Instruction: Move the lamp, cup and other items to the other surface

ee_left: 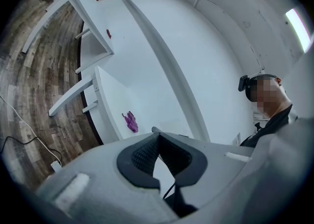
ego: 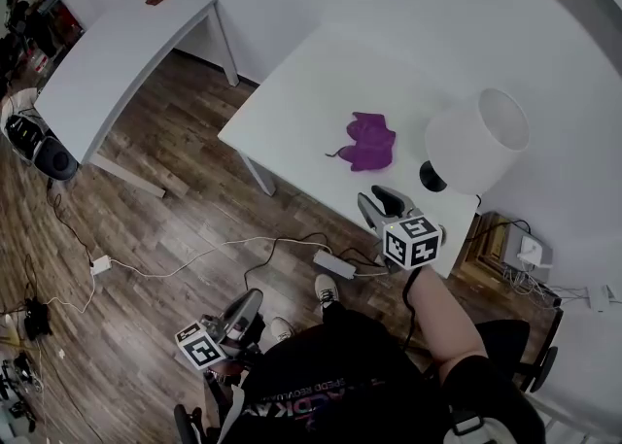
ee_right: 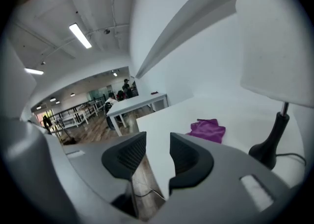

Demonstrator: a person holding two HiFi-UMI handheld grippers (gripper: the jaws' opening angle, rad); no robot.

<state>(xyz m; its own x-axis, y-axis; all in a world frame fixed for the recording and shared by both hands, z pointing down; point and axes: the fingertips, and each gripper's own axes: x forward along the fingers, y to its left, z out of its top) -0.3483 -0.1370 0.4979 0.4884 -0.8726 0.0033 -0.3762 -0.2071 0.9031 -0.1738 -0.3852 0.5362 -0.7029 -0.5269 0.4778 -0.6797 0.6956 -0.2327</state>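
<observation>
On the right end of the near white table (ego: 292, 92), where the white-shaded, black-based lamp (ego: 476, 141) stands beside a crumpled purple cloth (ego: 371, 141), the parted, empty jaws of the right gripper (ego: 377, 201) are best closed on its slim stem (ee_right: 278, 127), while those of the left gripper (ego: 251, 304) are pressed together on nothing.

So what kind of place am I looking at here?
Probably an open-plan office or lab workspace. There are plain white desks, a wood-look floor with loose cables and a power strip, and strip ceiling lights over more desks further back.
</observation>
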